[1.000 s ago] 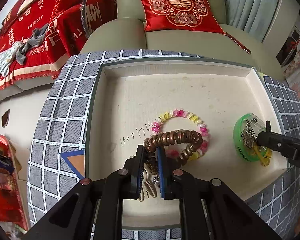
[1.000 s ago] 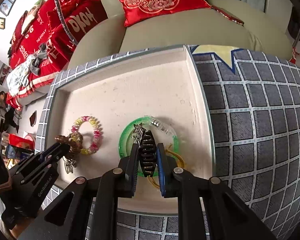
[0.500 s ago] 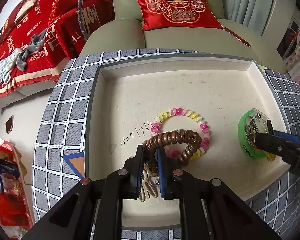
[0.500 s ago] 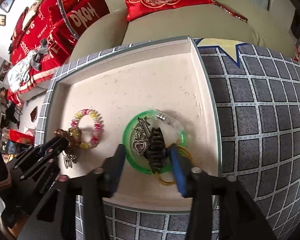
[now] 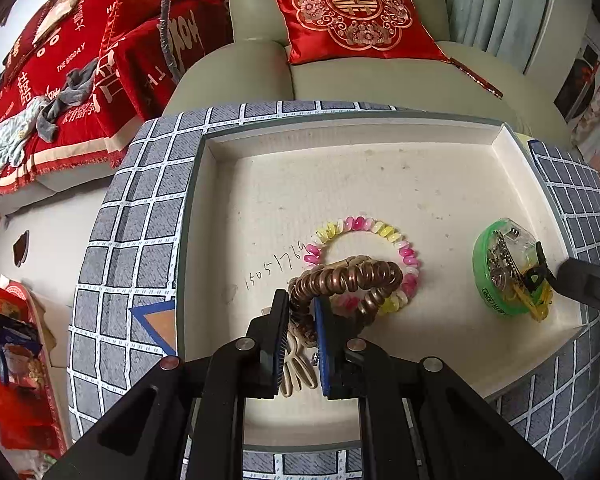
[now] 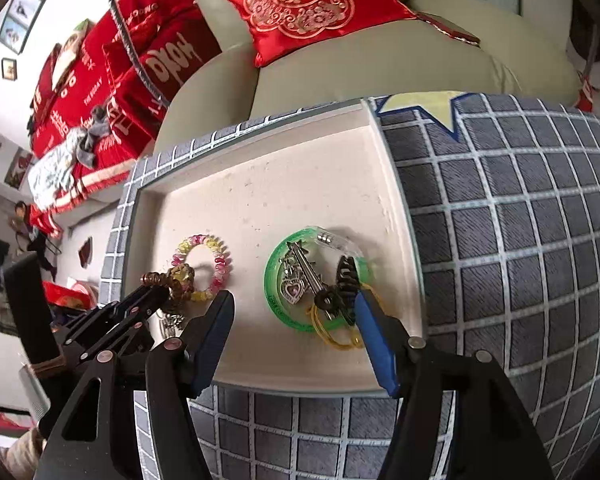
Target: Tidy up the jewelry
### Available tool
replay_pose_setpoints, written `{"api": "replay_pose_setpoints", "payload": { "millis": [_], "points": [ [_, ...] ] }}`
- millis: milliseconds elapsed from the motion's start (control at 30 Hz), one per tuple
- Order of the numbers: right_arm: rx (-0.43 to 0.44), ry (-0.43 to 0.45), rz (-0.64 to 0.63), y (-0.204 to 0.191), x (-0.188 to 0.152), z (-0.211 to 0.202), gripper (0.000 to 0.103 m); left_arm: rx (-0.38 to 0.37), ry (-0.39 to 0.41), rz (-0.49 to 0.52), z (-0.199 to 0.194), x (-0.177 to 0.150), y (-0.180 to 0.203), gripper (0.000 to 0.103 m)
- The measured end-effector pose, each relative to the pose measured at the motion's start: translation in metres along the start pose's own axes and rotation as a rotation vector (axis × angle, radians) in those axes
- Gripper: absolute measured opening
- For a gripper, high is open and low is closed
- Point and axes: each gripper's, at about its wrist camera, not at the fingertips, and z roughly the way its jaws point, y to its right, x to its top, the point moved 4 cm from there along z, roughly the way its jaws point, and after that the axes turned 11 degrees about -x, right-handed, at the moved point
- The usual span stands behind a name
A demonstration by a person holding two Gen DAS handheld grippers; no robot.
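A cream tray [image 5: 340,168] holds the jewelry. In the left wrist view my left gripper [image 5: 302,308] is shut on a brown spiral bracelet [image 5: 348,278], which overlaps a pink and yellow coil bracelet [image 5: 364,226]. At the tray's right a green dish [image 6: 274,300] holds a silver key charm [image 6: 304,268], a yellow band [image 6: 332,340] and a black claw clip [image 6: 346,276]. My right gripper [image 6: 294,298] hangs over the dish with its jaws opening. The clip lies between them, close to the right finger, and neither pad presses on it.
The tray [image 6: 260,184] sits sunk in a grey checked cushion top [image 6: 520,240]. Beige shell pieces [image 5: 296,372] lie under my left fingers. A green sofa with a red cushion [image 5: 352,12] stands behind. Red bedding [image 5: 60,80] is at the left.
My right gripper has opened and let go of the black claw clip, which now rests in the green dish, and has drawn back a little. The left gripper has kept its hold and place.
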Motion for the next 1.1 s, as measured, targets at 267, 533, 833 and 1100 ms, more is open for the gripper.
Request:
{"api": "replay_pose_setpoints", "payload": {
  "millis": [267,533,833,1100],
  "points": [
    [-0.018,0.004,0.024,0.016,-0.014,-0.011,0.067,0.006,0.068,-0.003,-0.016,0.006,-0.001,0.095],
    [-0.033,0.005,0.004,0.014,-0.024,-0.015,0.067,0.007,0.07,-0.023,-0.026,0.001,-0.002,0.103],
    [-0.069,0.053,-0.034,0.002,-0.044,-0.029,0.083,0.005,0.072,-0.027,-0.043,-0.023,-0.005,0.103],
    [-0.149,0.171,-0.055,-0.004,-0.07,-0.048,0.083,0.028,0.126,-0.013,-0.074,-0.049,-0.006,0.103]
  ]
}}
